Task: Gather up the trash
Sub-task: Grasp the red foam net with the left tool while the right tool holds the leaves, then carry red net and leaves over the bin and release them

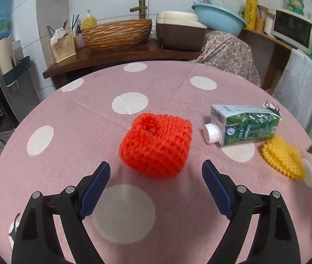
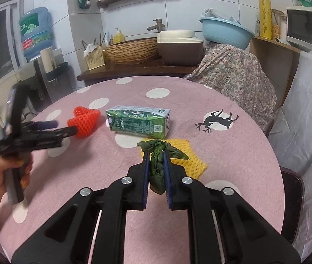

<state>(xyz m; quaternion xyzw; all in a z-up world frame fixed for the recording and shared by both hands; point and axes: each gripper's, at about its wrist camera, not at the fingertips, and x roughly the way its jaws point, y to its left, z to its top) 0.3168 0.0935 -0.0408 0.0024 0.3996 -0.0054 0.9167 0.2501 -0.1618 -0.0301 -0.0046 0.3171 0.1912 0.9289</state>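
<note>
Partly hidden wilted greens (image 2: 158,167) clamped in right tool (image 2: 156,154), edges blurred

Left hand-held gripper (image 1: 156,171) agape before red foam net (image 1: 156,145).

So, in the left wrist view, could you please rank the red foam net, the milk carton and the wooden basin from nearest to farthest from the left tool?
1. Red foam net, just ahead of the open left tool.
2. Milk carton, lying farther right.
3. Wooden basin, on the counter beyond the table.

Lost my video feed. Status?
Right gripper shut on wilted greens. Left gripper open, facing red foam net. Carton, yellow net remain. Nothing blocking.
</note>
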